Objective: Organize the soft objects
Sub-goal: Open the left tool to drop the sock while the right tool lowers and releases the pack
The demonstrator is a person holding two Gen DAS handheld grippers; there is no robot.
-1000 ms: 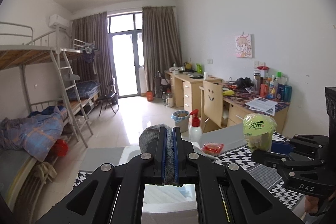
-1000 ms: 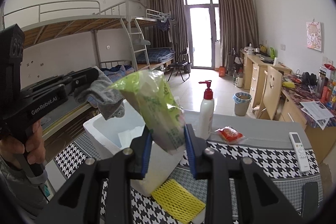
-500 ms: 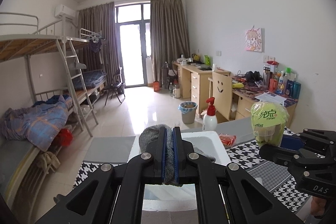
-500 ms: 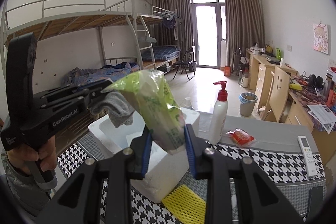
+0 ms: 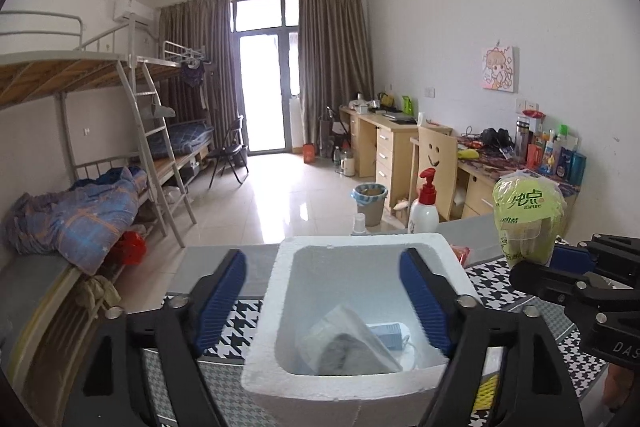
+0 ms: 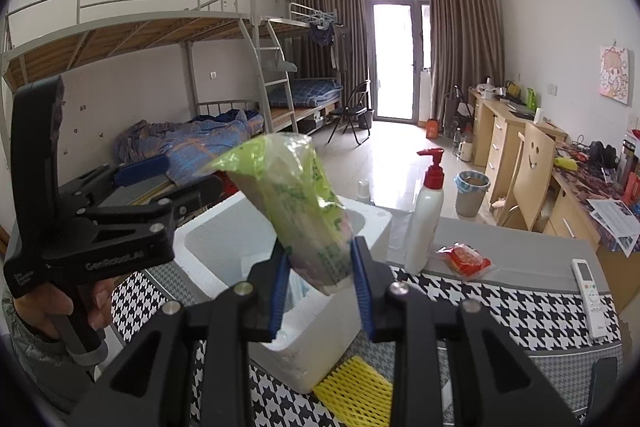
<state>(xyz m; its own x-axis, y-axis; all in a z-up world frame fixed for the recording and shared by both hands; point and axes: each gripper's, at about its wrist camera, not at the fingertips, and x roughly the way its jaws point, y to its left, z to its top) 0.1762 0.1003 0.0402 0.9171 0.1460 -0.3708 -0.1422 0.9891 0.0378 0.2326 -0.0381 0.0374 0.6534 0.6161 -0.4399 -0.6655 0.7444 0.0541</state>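
Note:
A white foam box (image 5: 360, 383) stands on the houndstooth table. My left gripper (image 5: 322, 301) is open and empty above the box. A grey sock (image 5: 338, 357) lies inside the box on a clear plastic bag. My right gripper (image 6: 320, 291) is shut on a green tissue pack (image 6: 298, 203) and holds it above the box's (image 6: 224, 239) near right edge. The pack also shows in the left wrist view (image 5: 528, 217), right of the box. The left gripper shows in the right wrist view (image 6: 136, 183), open, left of the pack.
A white pump bottle with a red top (image 6: 426, 223), a red snack packet (image 6: 464, 259) and a white remote (image 6: 588, 291) lie on the table beyond the box. A yellow foam net (image 6: 356, 385) lies by the box. Bunk beds stand left, desks right.
My left gripper has opened and let go of the grey sock, which now lies inside the foam box. My right gripper still holds the green pack, nearer the box.

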